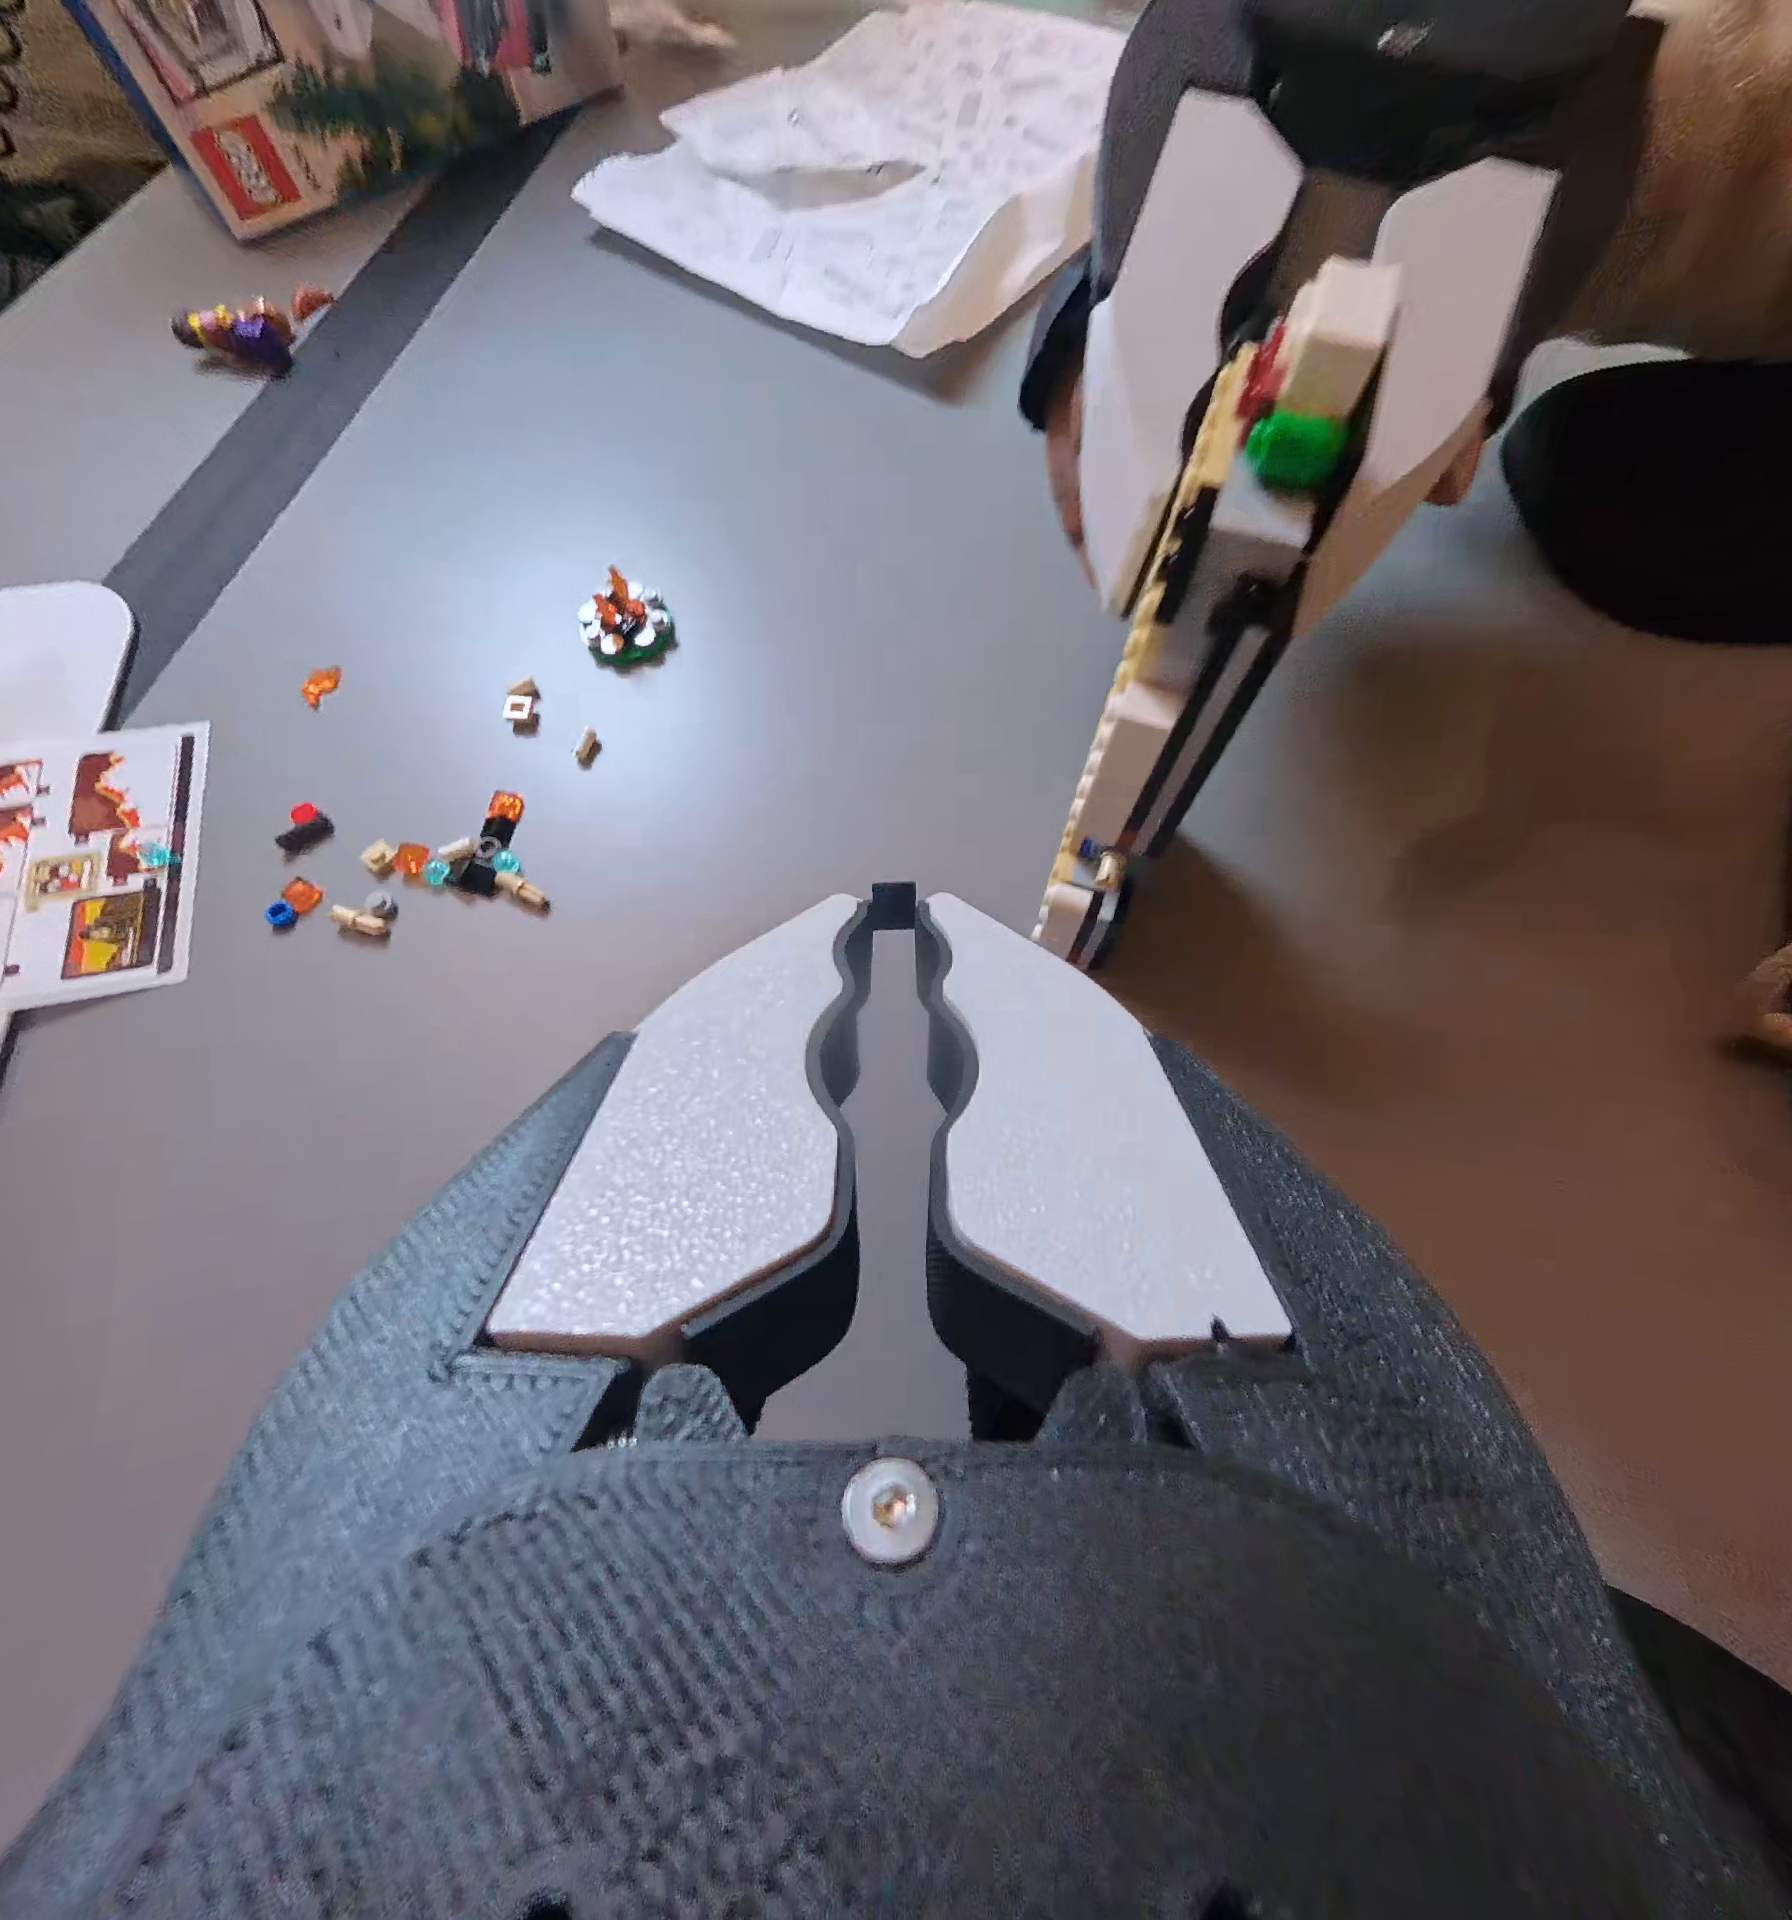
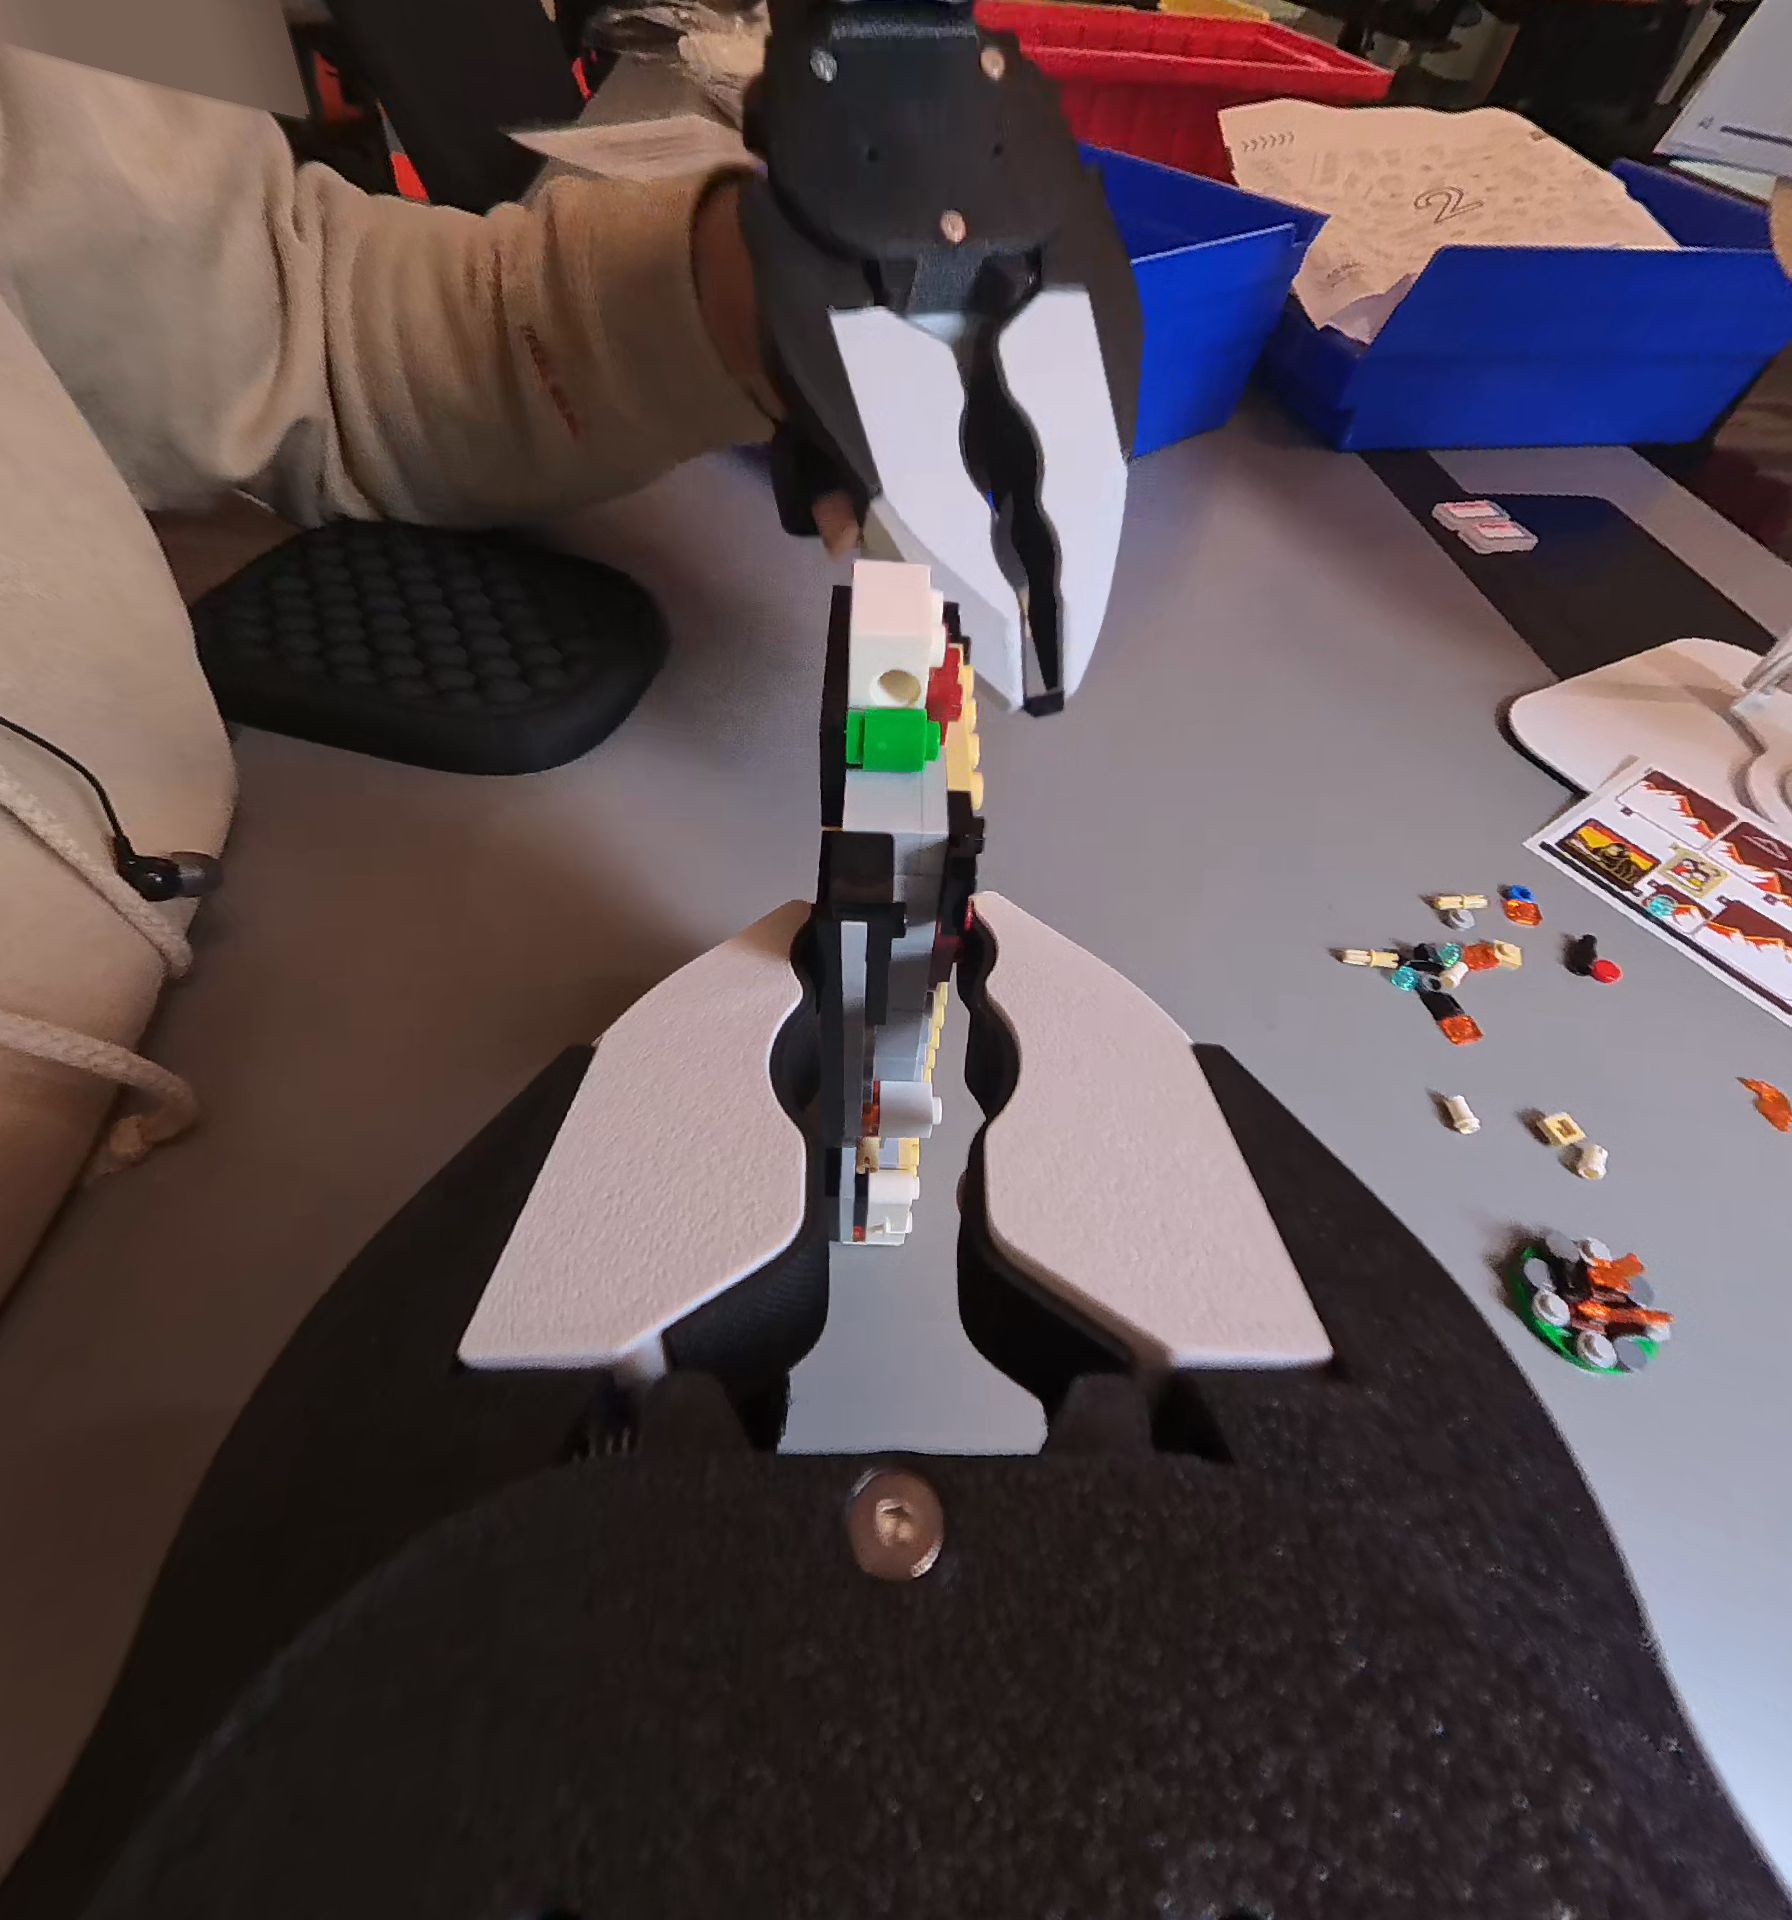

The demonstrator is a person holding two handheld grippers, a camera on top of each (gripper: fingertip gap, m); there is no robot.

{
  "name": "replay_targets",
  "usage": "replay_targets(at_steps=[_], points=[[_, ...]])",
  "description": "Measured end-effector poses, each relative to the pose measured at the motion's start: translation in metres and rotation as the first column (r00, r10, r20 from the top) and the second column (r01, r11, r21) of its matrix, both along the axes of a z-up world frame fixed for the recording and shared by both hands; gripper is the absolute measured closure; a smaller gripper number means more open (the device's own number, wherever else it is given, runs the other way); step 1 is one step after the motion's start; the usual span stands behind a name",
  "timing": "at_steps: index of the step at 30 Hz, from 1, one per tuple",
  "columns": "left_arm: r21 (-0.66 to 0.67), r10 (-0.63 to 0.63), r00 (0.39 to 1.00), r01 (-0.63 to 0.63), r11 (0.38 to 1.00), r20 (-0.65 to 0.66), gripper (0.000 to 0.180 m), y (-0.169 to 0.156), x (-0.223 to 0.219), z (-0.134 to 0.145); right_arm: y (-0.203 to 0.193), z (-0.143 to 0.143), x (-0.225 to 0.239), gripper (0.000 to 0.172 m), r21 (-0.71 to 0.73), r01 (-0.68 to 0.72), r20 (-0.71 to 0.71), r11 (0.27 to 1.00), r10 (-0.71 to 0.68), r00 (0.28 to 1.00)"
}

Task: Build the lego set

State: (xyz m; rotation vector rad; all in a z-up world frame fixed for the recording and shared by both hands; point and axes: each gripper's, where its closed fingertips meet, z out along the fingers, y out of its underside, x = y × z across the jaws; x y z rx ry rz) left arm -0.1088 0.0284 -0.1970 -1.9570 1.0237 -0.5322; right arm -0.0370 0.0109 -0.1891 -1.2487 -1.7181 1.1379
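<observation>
While the left wrist view is read from its left edge, a sticker sheet (image 1: 61, 862) lies at centre left on the grey table (image 1: 767, 416), with loose small bricks (image 1: 414, 862) just beside it and a round campfire build (image 1: 626, 621) above them. At lower centre, the left gripper (image 1: 894, 914) is nearly together, clamped on a small black brick (image 1: 894, 902) at its very tips. At upper right, the right gripper (image 1: 1287, 436) holds a flat brick-built panel (image 1: 1162, 727) on edge, its lower end near the table and just beside the left tips.

In the right wrist view, a sleeve (image 2: 248, 312) fills the upper left. At centre, the right gripper (image 2: 887, 935) is clamped on the panel (image 2: 892, 810), both fingers (image 2: 726, 1039) pressing its broad faces. Blue bins (image 2: 1494, 332) stand at upper right.

Judgement: the panel is light and rigid but press-fitted, so it can split at its seams. The protruding green brick (image 2: 887, 740) looks easily knocked off. Take hold across the flat faces, away from such protrusions. The black brick is tiny, smooth and prone to slip.
</observation>
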Motion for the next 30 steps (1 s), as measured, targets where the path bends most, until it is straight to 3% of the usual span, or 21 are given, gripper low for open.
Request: replay_targets(at_steps=[6, 11, 30], points=[[0.086, -0.082, 0.996, 0.078, 0.993, 0.041, 0.173, -0.022, 0.016, 0.04, -0.003, 0.0, -0.002, 0.148, -0.029, -0.05, 0.006, 0.998, 0.05, 0.999], [0.102, -0.161, 0.985, 0.155, 0.983, 0.055, 0.173, -0.036, 0.034, 0.054, -0.007, 0.0, -0.003, 0.148, -0.031, -0.077, 0.008, 0.997, 0.077, 0.997], [0.05, -0.238, 0.971, 0.239, 0.97, -0.014, 0.173, -0.039, 0.049, 0.046, -0.009, 0.0, -0.005, 0.148, -0.043, -0.1, 0.005, 0.994, 0.1, 0.995]])
